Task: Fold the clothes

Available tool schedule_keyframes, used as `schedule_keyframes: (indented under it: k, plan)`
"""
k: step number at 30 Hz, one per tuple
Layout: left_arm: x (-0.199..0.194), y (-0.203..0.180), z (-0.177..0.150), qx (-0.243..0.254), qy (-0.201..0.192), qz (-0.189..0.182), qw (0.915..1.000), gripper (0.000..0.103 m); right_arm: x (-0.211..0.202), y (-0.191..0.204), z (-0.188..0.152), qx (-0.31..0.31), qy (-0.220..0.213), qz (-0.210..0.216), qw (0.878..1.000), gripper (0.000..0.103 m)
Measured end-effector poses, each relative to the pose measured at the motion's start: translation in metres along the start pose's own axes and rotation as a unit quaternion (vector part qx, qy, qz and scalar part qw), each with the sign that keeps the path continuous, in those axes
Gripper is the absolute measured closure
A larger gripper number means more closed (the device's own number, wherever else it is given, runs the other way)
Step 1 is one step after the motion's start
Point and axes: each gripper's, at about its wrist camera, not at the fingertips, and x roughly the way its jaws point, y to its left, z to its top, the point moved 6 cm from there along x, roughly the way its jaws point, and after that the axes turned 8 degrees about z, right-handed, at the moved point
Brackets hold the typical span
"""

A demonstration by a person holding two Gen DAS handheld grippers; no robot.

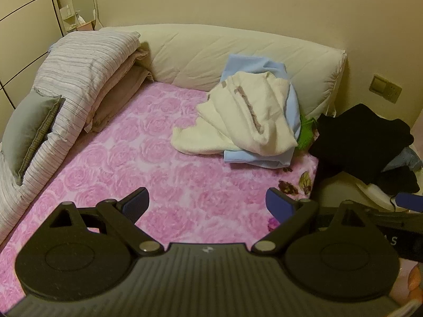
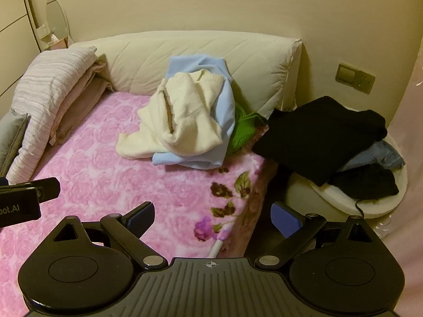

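Nearest, filling the bottom of each wrist view, are two black hand-held grippers with blue pads. The left gripper (image 1: 207,204) has its fingers spread wide with nothing between them, hovering over the pink rose-patterned fleece blanket (image 1: 158,163) that covers the bed. The right gripper (image 2: 211,218) is likewise spread wide and empty, held over the blanket's right edge, where a printed flower border shows.

In the middle of both views, further up the bed, lies a loose heap of clothes: a cream knitted garment with a tan trimmed opening (image 1: 246,113) is slumped in rumples over a pale blue soft garment (image 1: 264,158), and a bright green knit piece (image 2: 242,129) pokes out from behind them. None of these three lies flat or squared; they look unfolded.

At the right of both views, off the bed's edge, a black garment (image 2: 322,137) sits on a white round stand (image 2: 370,206) with a grey-blue piece beneath it. Whether that pile is folded I cannot tell.

Farthest back, a long cream quilted bolster (image 1: 238,50) runs along the wall, and striped folded bedding (image 1: 87,68) is stacked at the upper left.

As I judge it, the cream, blue and green pieces at least are left to fold.
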Motion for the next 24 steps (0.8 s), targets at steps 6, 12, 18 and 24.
schedule_keyframes:
  k: [6,12,18,24]
  plan:
    - [-0.002,-0.003,-0.003,0.001,0.003,0.000,1.0000,0.010,-0.002,0.000,0.002,0.001,0.001,0.001,1.000,0.006]
    - [-0.001,0.003,-0.004,-0.001,0.008,-0.005,1.0000,0.010,-0.005,0.003,0.001,-0.002,-0.003,-0.004,1.000,0.006]
    - [-0.002,0.004,-0.006,-0.007,0.012,-0.007,0.9999,0.010,-0.010,0.006,0.001,-0.004,-0.005,-0.004,1.000,0.006]
    - [0.000,0.010,-0.010,-0.011,0.016,-0.008,0.9998,0.010,-0.011,0.008,0.002,-0.004,-0.005,-0.005,1.000,0.006]
